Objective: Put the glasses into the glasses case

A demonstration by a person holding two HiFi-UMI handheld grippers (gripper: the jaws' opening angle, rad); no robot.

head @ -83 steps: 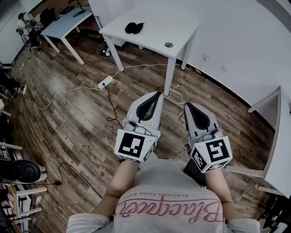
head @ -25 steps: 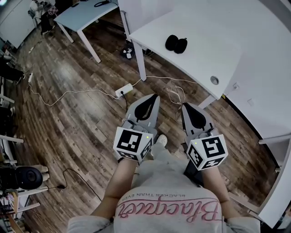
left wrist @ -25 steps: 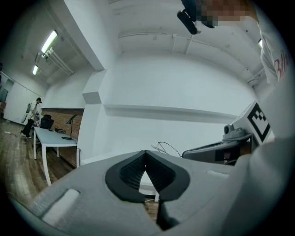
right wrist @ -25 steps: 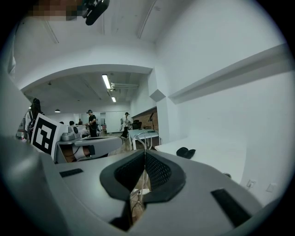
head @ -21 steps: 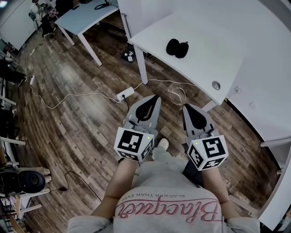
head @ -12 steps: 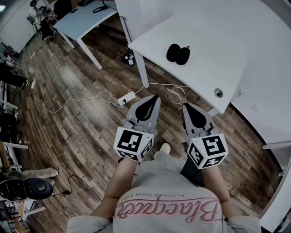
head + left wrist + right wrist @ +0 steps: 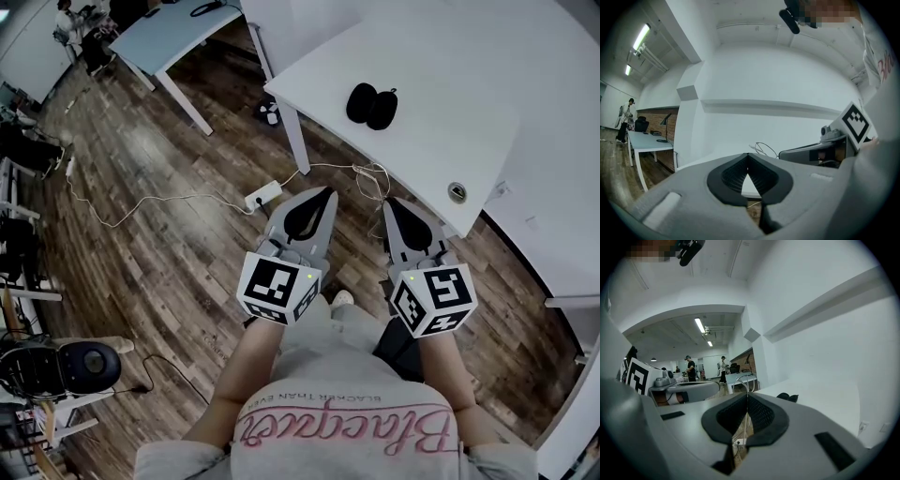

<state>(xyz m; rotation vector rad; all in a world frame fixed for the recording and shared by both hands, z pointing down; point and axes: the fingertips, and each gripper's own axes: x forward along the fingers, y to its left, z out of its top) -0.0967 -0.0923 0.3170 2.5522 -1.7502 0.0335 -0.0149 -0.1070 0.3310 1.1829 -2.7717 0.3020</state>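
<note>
**Two tools shut and empty, dark case waiting on the white bench**

Two tools are held out side by side above the wooden floor (image 7: 159, 253). The left tool (image 7: 328, 191) has its jaws closed tip to tip, with only a small triangular gap behind the tips and nothing in it. The right tool (image 7: 388, 200) is closed the same way and also holds nothing. Each carries one marker cube, two in all: the left cube (image 7: 277, 289) and the right cube (image 7: 433, 300), both printed with black-and-white squares.

One white bench (image 7: 450, 84) stands ahead of the tools. On it lies the glasses case (image 7: 372, 105), seen as two dark rounded lobes touching each other, well apart from both tools. Whether the glasses are one of those lobes cannot be told. One round grommet (image 7: 457, 192) sits near the bench's near edge.

A second table (image 7: 178, 33) stands further off to the left. One white power strip (image 7: 263, 196) lies on the floor near the left tool's tip, with a white cable (image 7: 141, 204) running from it.

The person's shirt (image 7: 342, 412) bears a small line reading "BLACKER THAN EVER" above larger pink script beginning "Blac".
</note>
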